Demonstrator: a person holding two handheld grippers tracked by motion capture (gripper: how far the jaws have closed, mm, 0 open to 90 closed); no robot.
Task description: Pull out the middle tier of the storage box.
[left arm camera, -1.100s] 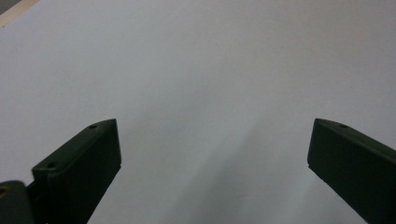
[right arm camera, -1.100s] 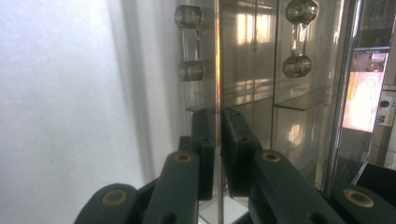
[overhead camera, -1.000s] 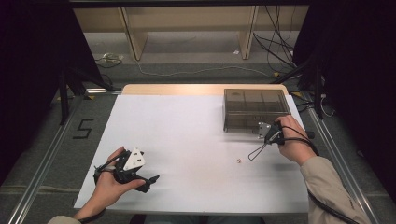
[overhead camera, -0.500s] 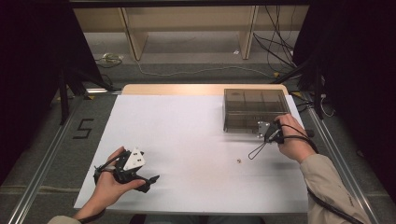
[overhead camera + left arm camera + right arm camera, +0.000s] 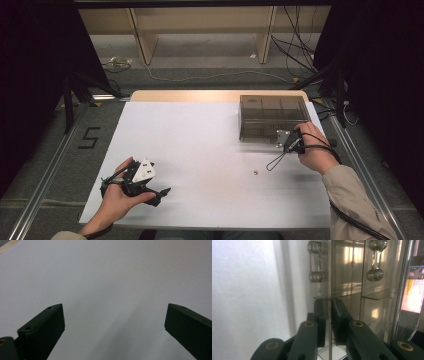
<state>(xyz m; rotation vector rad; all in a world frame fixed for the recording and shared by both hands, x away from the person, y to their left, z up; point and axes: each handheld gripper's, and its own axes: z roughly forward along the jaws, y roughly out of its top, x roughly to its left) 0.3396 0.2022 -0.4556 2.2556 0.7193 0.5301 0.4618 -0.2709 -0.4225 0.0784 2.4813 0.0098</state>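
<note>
One clear box (image 5: 272,118), its panel pinched in right gripper (image 5: 329,315) jaws; left gripper (image 5: 113,322) jaws spread.

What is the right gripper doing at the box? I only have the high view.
Observer: The right gripper is shut on a thin clear panel of the box, one jaw on each side.
Operator: Anything on that panel?
Observer: A clear handle sits on it, beyond the jaws and untouched.
Operator: And the left gripper?
Observer: The left gripper is open, with bare white table between its jaws.
</note>
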